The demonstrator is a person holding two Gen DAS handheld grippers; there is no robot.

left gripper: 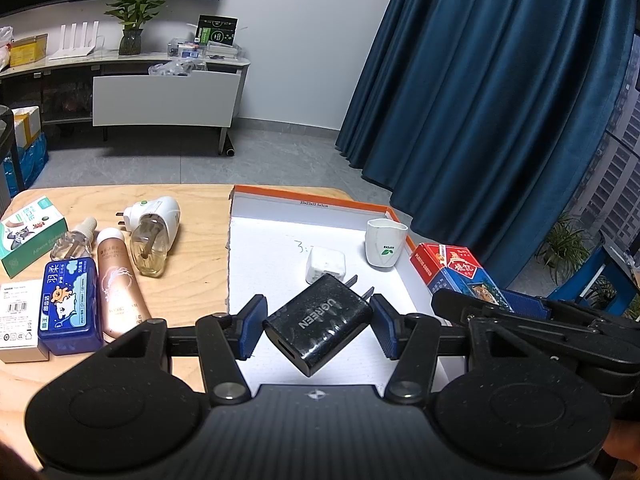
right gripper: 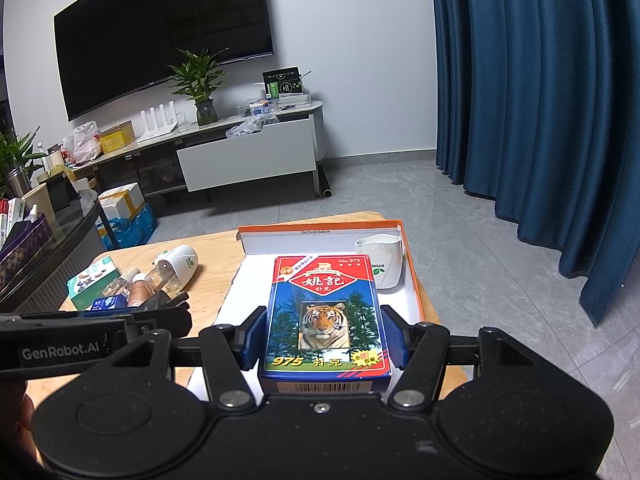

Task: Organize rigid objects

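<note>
My left gripper [left gripper: 318, 330] is shut on a black UGREEN charger [left gripper: 320, 326], held tilted above the white-lined, orange-rimmed box [left gripper: 276, 252]. In the box lie a white charger [left gripper: 325, 264] and a white cup [left gripper: 385, 243]. My right gripper [right gripper: 323, 334] is shut on a playing-card box with a tiger picture [right gripper: 325, 316], held over the same orange-rimmed box [right gripper: 414, 280]; the card box also shows in the left wrist view [left gripper: 456, 270]. The white cup [right gripper: 380, 262] stands just beyond it.
On the wooden table [left gripper: 192, 292] left of the box lie a mosquito-repellent plug-in [left gripper: 154, 232], a small bottle [left gripper: 72, 240], a pink tube [left gripper: 118, 284], a blue tin [left gripper: 69, 304], a green-white carton [left gripper: 30, 232] and a white carton [left gripper: 18, 320]. Blue curtains hang at right.
</note>
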